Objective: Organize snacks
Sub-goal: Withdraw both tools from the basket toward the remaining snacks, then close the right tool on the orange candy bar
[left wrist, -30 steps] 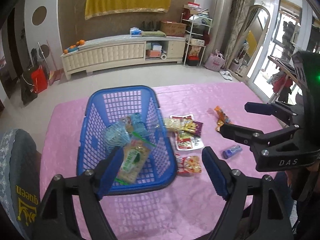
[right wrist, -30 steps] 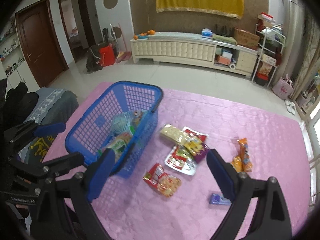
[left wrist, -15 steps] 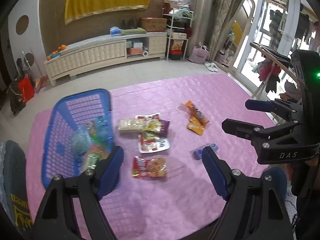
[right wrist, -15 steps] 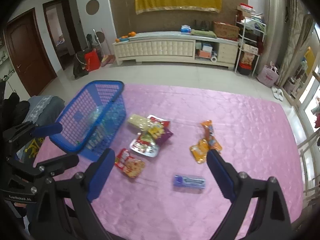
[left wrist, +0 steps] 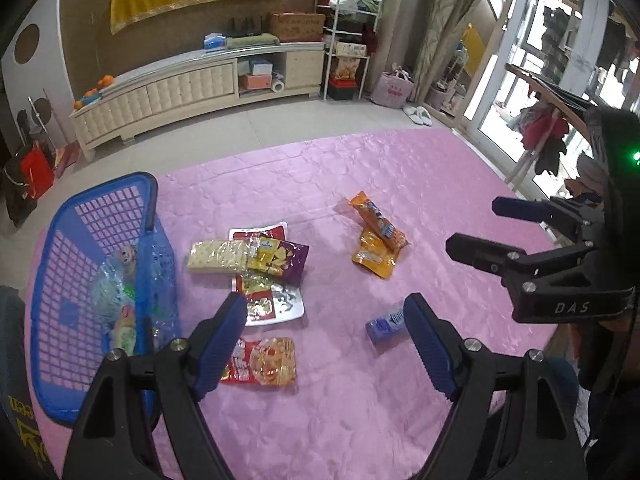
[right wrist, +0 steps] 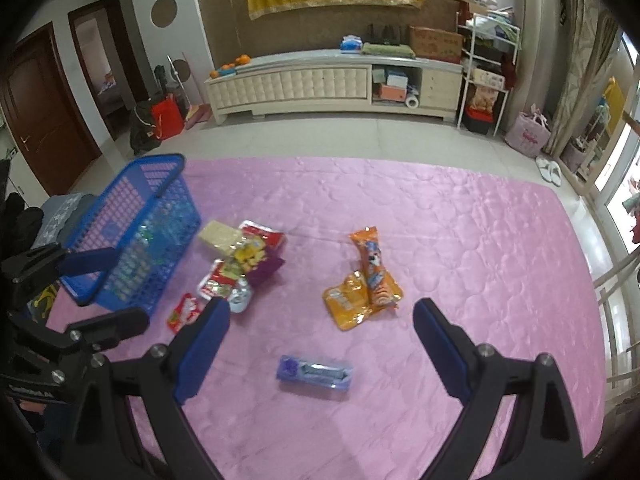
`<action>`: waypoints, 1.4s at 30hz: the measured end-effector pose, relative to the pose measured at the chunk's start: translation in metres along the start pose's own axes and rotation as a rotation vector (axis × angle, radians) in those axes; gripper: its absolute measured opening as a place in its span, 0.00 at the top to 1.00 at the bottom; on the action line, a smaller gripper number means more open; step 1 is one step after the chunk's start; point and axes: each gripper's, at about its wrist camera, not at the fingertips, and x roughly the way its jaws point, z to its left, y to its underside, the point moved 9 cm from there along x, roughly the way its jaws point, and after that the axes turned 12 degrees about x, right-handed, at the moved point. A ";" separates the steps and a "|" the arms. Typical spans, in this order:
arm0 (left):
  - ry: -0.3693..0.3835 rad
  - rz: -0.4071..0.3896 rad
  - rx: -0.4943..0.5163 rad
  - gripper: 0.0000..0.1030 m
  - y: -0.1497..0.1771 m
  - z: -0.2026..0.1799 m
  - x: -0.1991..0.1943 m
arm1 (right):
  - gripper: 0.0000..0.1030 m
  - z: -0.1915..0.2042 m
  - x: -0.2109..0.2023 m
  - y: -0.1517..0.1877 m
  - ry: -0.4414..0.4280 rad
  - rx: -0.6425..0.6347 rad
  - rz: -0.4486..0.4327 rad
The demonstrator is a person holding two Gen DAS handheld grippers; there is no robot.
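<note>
One pink cloth (right wrist: 440, 220) was spread over the table. One blue basket (left wrist: 60, 240) was set at its left side, and a few wrapped snacks could be seen inside it; how many could not be told. Two grippers were held above the cloth. The left gripper (left wrist: 324, 336) was spread wide and nothing was held in it. The right gripper (right wrist: 322, 344) was spread wide too, and nothing was gripped. A pile of about four packets (left wrist: 256, 264) was stacked just beside the basket. Two orange packets (right wrist: 366, 284) were laid together, one across the other. One red packet (left wrist: 260, 362) was seen near the pile. One small purple pack (right wrist: 314, 372) was seen between the right fingers, untouched.
</note>
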 end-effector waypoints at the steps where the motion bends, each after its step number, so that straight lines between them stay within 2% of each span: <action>1: 0.003 0.008 -0.007 0.23 -0.001 0.001 0.007 | 0.08 -0.004 0.007 -0.001 -0.002 0.005 0.009; 8: 0.016 0.057 -0.060 0.23 -0.003 0.016 0.052 | 0.08 -0.021 0.054 -0.004 0.004 0.010 0.045; 12: -0.012 0.061 -0.093 0.23 -0.005 0.029 0.076 | 0.08 -0.032 0.084 -0.008 0.035 -0.019 0.063; 16: 0.002 0.076 -0.110 0.23 -0.006 0.035 0.097 | 0.18 -0.039 0.111 -0.008 0.021 -0.005 0.100; 21: -0.006 0.096 -0.096 0.23 -0.008 0.038 0.116 | 0.18 -0.046 0.139 -0.007 0.032 0.003 0.104; 22: -0.008 0.099 -0.092 0.23 -0.007 0.038 0.119 | 0.22 -0.048 0.145 -0.006 0.032 0.004 0.109; 26: -0.004 0.112 -0.078 0.23 -0.006 0.039 0.123 | 0.46 -0.054 0.161 0.000 0.026 0.024 0.135; 28: -0.001 0.118 -0.074 0.23 -0.005 0.039 0.125 | 0.53 -0.057 0.166 0.003 0.041 0.026 0.144; 29: -0.003 0.118 -0.073 0.23 -0.005 0.039 0.125 | 0.67 -0.057 0.164 0.002 0.043 0.024 0.131; 30: -0.004 0.118 -0.071 0.23 -0.005 0.038 0.125 | 0.75 -0.056 0.160 0.001 0.046 0.020 0.118; 31: -0.002 0.117 -0.069 0.23 -0.005 0.038 0.125 | 0.78 -0.055 0.156 0.000 0.043 0.018 0.103; 33: 0.004 0.114 -0.069 0.23 -0.005 0.035 0.123 | 0.81 -0.052 0.143 -0.002 0.016 0.026 0.071; 38: 0.019 0.110 -0.033 0.23 -0.010 0.022 0.122 | 0.81 -0.054 0.119 0.001 -0.033 0.080 0.056; 42: 0.040 0.117 0.017 0.23 -0.018 0.007 0.125 | 0.81 -0.067 0.102 0.007 -0.006 0.137 0.047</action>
